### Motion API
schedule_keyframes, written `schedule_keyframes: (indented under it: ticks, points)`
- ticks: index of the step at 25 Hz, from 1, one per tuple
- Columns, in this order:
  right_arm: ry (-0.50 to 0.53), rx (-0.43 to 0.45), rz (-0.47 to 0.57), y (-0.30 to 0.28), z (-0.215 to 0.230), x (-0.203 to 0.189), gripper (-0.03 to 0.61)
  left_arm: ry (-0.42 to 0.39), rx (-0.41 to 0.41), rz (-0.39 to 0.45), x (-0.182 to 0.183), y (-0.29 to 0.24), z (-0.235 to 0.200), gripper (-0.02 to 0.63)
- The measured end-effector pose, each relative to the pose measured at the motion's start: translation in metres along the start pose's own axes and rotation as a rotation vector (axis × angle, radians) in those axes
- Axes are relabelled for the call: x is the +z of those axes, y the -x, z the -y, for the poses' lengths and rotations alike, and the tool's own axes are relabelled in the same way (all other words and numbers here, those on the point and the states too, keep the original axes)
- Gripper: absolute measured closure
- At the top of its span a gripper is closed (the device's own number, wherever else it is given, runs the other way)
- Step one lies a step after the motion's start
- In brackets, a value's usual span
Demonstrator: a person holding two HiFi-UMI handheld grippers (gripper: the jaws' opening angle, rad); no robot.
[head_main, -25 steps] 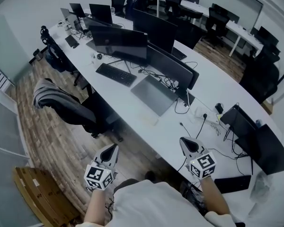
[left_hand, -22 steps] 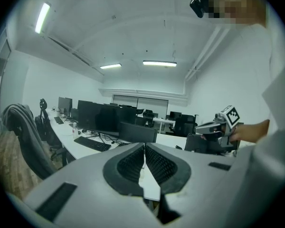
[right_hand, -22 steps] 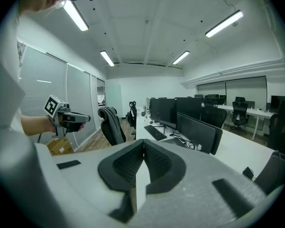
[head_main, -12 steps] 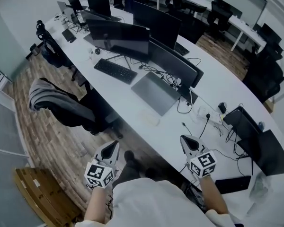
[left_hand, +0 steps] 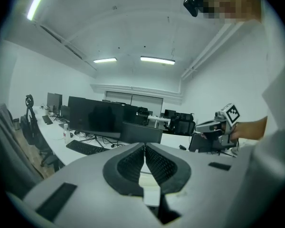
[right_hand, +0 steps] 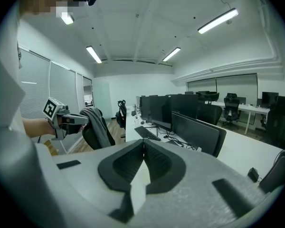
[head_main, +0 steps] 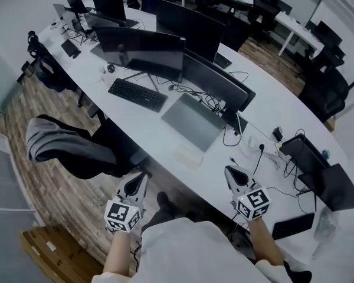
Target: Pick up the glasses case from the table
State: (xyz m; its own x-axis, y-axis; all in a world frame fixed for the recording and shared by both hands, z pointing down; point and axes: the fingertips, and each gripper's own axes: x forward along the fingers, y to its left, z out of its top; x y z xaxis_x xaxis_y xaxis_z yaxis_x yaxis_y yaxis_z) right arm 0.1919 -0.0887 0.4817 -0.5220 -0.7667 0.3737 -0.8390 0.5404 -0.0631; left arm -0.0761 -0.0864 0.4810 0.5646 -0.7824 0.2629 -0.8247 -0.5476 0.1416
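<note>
In the head view a small pale oblong glasses case (head_main: 187, 157) lies near the front edge of the long white table (head_main: 271, 108), just in front of a closed grey laptop (head_main: 192, 121). My left gripper (head_main: 140, 180) hangs over the floor short of the table edge, below and left of the case, with its jaws shut and empty. Over the table edge to the right of the case, my right gripper (head_main: 231, 173) is also shut and empty. The left gripper view shows its pads (left_hand: 133, 163) meeting at the tip. The right gripper view shows the same for its pads (right_hand: 128, 164).
Dark monitors (head_main: 140, 52) and a black keyboard (head_main: 137, 94) stand behind the laptop. Cables (head_main: 259, 152) trail to the right of the case. An office chair draped with a grey jacket (head_main: 65, 149) stands left of my left gripper. A wooden box (head_main: 47, 255) sits on the floor.
Both grippers and the head have moved forward towards the table. The case and laptop now sit lower in the head view, nearer the grippers. Both stayed shut.
</note>
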Motion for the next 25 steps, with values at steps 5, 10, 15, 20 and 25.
schedule_keyframes:
  ticks: [5,10,15,20,25]
  points:
    - [-0.02,-0.045,-0.013,-0.033,-0.001,0.01,0.577,-0.013,-0.049,-0.014,0.004,-0.023,-0.038,0.603]
    - [-0.021,-0.084,-0.022,-0.06,-0.006,0.019,0.577,-0.021,-0.101,-0.022,0.007,-0.041,-0.071,0.603]
    - [-0.009,-0.131,-0.03,-0.074,-0.011,0.028,0.575,-0.019,-0.156,-0.027,0.009,-0.057,-0.098,0.603]
    - [-0.01,-0.176,-0.02,-0.079,-0.012,0.035,0.571,-0.032,-0.202,-0.022,0.014,-0.07,-0.112,0.603]
    - [-0.014,-0.195,0.007,-0.078,-0.011,0.047,0.545,-0.029,-0.225,-0.007,0.021,-0.073,-0.112,0.603]
